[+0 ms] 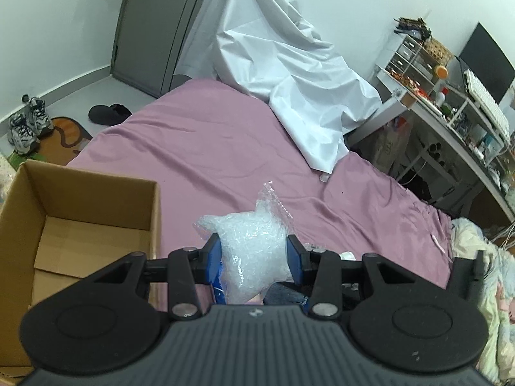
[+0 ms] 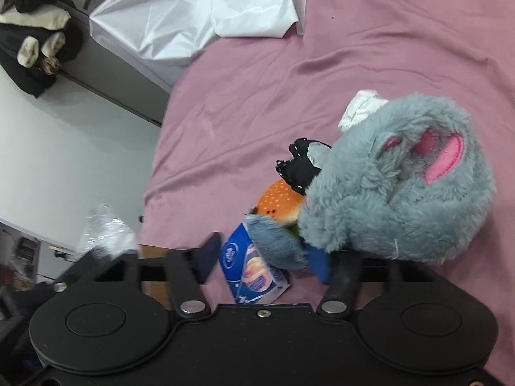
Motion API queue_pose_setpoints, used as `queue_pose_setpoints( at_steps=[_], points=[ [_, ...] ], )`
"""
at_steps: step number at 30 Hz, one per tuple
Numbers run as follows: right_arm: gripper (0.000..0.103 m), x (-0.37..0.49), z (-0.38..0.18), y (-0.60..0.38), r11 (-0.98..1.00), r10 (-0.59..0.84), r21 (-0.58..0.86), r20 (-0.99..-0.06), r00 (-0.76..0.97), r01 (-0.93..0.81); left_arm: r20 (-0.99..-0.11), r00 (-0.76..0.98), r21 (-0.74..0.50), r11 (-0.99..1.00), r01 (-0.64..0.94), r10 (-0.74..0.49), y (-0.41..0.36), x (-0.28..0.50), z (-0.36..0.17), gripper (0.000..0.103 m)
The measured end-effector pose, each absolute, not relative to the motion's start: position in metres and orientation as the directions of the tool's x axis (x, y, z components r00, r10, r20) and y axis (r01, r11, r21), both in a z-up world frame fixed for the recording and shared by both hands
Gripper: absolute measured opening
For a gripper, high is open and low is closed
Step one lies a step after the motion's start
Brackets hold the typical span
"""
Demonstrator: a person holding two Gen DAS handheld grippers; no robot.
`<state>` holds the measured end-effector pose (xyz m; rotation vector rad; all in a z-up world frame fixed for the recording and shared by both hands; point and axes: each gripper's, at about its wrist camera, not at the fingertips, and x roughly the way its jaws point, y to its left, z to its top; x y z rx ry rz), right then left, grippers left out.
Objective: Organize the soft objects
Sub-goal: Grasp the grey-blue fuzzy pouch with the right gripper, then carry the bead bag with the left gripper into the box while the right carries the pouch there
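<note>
Bag of clear pellets (image 1: pixel 251 257) | upright, tip up | clamped in left tongs (image 1: pixel 254 259)

A pair of grey sneakers (image 1: pixel 29 125) stands on the floor left of the pink-sheeted bed (image 1: pixel 206 148); a cluttered white desk (image 1: pixel 450 109) with a dark monitor (image 1: pixel 489 61) flanks the bed's right side.

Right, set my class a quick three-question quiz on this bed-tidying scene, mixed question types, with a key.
1. True or false: the left hand-held gripper is shut on the clear plastic bag.
2. The cardboard box is: A taped shut, B open on top, C folded flat.
3. Fill in: the grey plush toy lies on a ___ sheet.
Key: 1 true; 2 B; 3 pink.
</note>
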<state>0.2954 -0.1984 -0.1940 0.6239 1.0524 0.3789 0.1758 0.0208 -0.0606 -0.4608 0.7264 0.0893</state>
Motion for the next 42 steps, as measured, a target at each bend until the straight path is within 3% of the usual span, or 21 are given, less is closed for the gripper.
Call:
queue_pose_setpoints(
  at_steps=[2, 8, 28, 42],
  points=[
    [0.02, 0.294, -0.193, -0.198, 0.773, 0.561, 0.635, -0.685, 0.466, 0.003, -0.654, 0.753, -0.372, 0.897, -0.237, -0.072, 0.024, 0.174, -0.059, 0.041],
    [0.015, 0.278, -0.171, -0.202, 0.772, 0.565, 0.633, -0.639, 0.522, -0.061, -0.645, 0.761, -0.38, 0.893, -0.243, -0.067, 0.034, 0.163, -0.056, 0.041],
    [0.015, 0.245, -0.101, -0.19, 0.749, 0.606, 0.628, -0.52, 0.603, -0.211, -0.602, 0.799, -0.383, 0.883, -0.272, -0.015, 0.063, 0.126, -0.033, 0.042],
    [0.015, 0.231, -0.093, -0.154, 0.674, 0.707, 0.655, -0.438, 0.556, -0.341, -0.607, 0.793, -0.38, 0.861, -0.339, 0.045, 0.104, 0.114, -0.042, 0.042]
  ],
)
